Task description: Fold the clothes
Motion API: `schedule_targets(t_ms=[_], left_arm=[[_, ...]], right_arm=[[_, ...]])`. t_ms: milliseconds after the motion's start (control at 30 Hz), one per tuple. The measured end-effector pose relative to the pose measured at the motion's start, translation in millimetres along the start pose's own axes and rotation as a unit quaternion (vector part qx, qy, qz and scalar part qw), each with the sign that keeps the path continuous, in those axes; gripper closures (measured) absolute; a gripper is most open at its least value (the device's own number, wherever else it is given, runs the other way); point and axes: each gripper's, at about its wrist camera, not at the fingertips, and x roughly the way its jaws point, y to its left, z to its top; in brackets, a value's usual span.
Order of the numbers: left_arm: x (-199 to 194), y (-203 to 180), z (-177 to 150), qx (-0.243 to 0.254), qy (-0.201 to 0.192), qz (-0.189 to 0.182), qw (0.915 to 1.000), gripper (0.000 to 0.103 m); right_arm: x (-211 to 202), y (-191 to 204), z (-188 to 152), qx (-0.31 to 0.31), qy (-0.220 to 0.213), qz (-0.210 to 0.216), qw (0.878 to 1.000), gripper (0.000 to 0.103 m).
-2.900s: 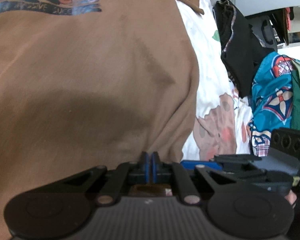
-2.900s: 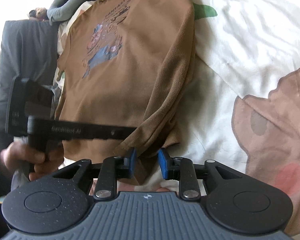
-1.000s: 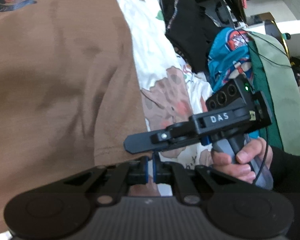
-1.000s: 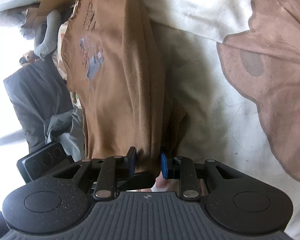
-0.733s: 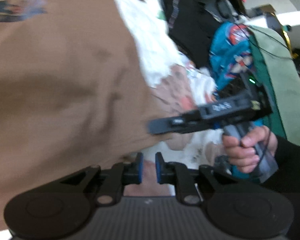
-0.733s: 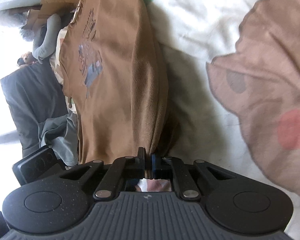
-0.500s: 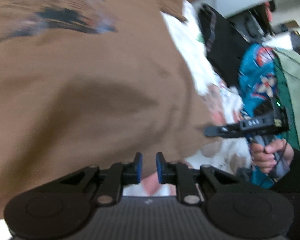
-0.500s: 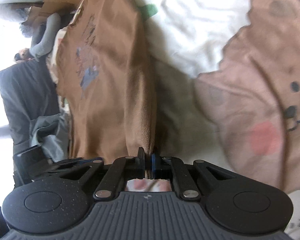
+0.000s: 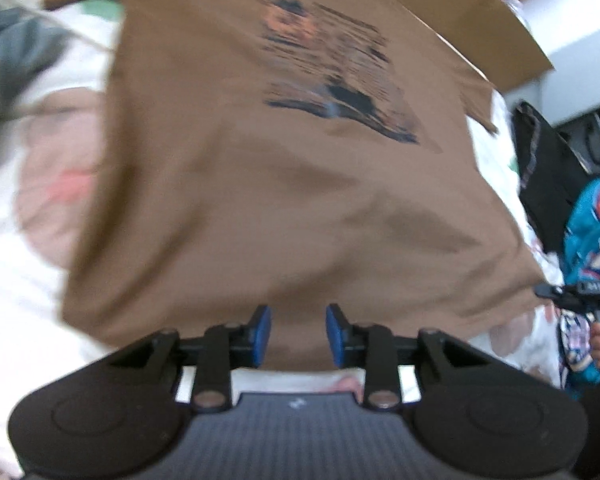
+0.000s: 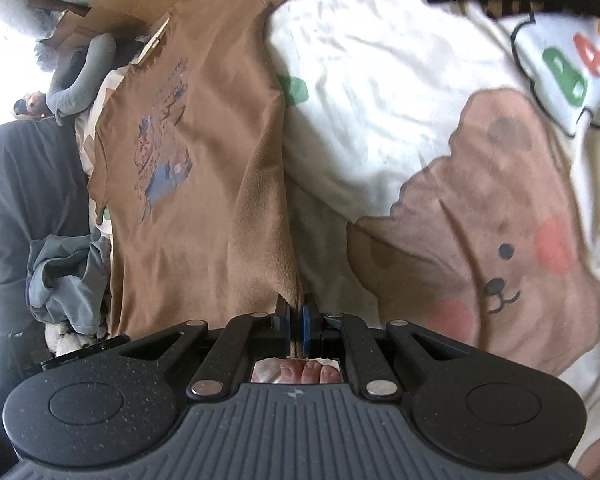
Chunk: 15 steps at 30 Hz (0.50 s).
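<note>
The brown T-shirt (image 9: 284, 200) lies spread, print side up, on the bed's cartoon bear sheet (image 10: 480, 208), with its hem nearest the person and its neck toward the cardboard (image 9: 460, 20) at the far end. The worry from here is a lopsided fold: only one corner of the hem is gripped, so if the right side is lifted or carried across alone, the loose left part of the hem will probably drag, bunch, or fold on a slant and have to be laid out again. The soft fabric could also slide out of a thin pinch if it is pulled hard against the sheet's friction. The sheet itself is rumpled and close under the shirt, so a low grab on the left could easily catch bedding along with the shirt. The right claw (image 10: 296, 322) is pressed together on the right-hand bottom edge of the shirt, a fold of brown cloth showing between its blue pads, and the fabric runs away from it in a taut ridge. The left claw (image 9: 298, 336) has just been opening; its pads now stand partly spread, over the middle of the hem, with brown cloth seen in the gap behind them, but the pads do not press on it, so it holds nothing. That view is blurred, so I cannot say whether the pad tips brush the fabric.
</note>
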Motion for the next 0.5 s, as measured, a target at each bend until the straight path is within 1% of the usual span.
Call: schedule_targets(t_ms=[167,400,500], left_arm=[[-19.6,31.2,-10.9,-0.036,-0.019,0.037,0.9985,0.069],[-35.2,57.3,-20.2,-0.071,-0.046,0.076,0.9935,0.067],[-37.2,64.2,-22.3,-0.077,-0.055,0.088,0.9916,0.066]], right_arm=[[-5.3,5.6,2.1,-0.005,-0.01,-0.019,1.0,0.1],[-2.2,-0.1,5.4,-0.005,-0.024,-0.052,0.998,0.1],[-0.5,-2.0,9.3,-0.008,-0.033,-0.065,0.997,0.1]])
